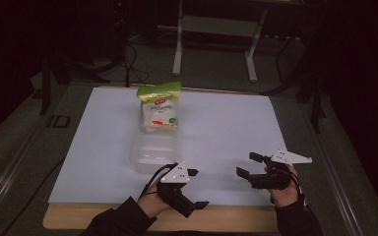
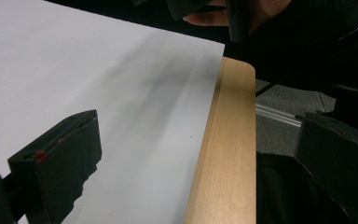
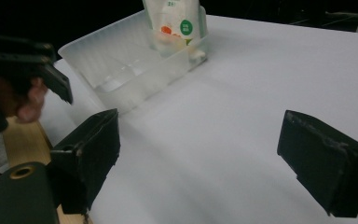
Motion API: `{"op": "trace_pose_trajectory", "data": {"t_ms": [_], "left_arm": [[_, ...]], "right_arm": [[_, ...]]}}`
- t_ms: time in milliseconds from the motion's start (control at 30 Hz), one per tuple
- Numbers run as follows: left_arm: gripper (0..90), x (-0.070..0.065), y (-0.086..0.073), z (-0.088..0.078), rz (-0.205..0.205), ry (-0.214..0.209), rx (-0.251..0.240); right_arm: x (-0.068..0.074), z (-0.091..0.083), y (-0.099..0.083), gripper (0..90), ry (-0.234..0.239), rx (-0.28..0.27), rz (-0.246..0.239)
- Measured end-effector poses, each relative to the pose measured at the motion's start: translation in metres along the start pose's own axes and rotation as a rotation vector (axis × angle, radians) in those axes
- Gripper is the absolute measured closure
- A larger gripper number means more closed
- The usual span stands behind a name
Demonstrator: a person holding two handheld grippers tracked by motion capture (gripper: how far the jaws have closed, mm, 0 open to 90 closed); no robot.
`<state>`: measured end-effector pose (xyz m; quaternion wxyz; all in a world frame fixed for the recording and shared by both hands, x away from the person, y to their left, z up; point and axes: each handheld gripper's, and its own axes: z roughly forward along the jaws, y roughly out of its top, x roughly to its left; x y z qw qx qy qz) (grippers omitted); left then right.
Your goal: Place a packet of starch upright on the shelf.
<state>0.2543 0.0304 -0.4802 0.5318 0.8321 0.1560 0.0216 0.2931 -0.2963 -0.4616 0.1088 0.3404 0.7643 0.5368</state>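
Clear tub (image 1: 153,152) on counter (image 1: 226,123): pouch (image 1: 160,109) upright in far end, near end bare. My left tool (image 1: 195,187), right tool (image 1: 246,165) gape wide, grip nothing.

Quick tally: two claws total, one left claw (image 1: 195,188) near the bottom middle of the high view and one right claw (image 1: 248,164) at lower right, each with two black jaws spread apart and nothing between them; one clear plastic container (image 1: 153,151) in the middle of the frame; one snack pouch (image 1: 160,106) with a green top, standing in the container's far end; one white sheet (image 1: 226,128) across the middle; one wooden table (image 1: 226,219) under it; two hands, one per claw.
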Motion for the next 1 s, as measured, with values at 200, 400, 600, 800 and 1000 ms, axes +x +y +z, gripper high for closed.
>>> {"op": "trace_pose_trajectory", "data": {"t_ms": [200, 400, 600, 800, 1000], "left_arm": [[0.9, 0.000, -0.013, 0.011, 0.018, 0.008, -0.002], [0.9, -0.001, -0.020, 0.015, 0.050, 0.005, -0.014], [0.9, 0.000, -0.024, 0.014, 0.039, -0.003, -0.041], [0.9, 0.000, -0.025, 0.014, 0.039, -0.002, -0.043], [0.9, -0.001, -0.025, 0.014, 0.047, -0.007, -0.034]], "right_arm": [[-0.002, 0.003, -0.003, 13.0, 0.016, 0.013, 0.002], [-0.003, 0.006, -0.005, 12.9, 0.014, 0.021, 0.000], [-0.004, 0.007, -0.008, 12.9, 0.018, 0.021, 0.001], [-0.004, 0.007, -0.009, 13.4, 0.026, -0.009, -0.016], [0.001, 0.009, -0.009, 13.8, -0.008, -0.018, -0.118]]}}
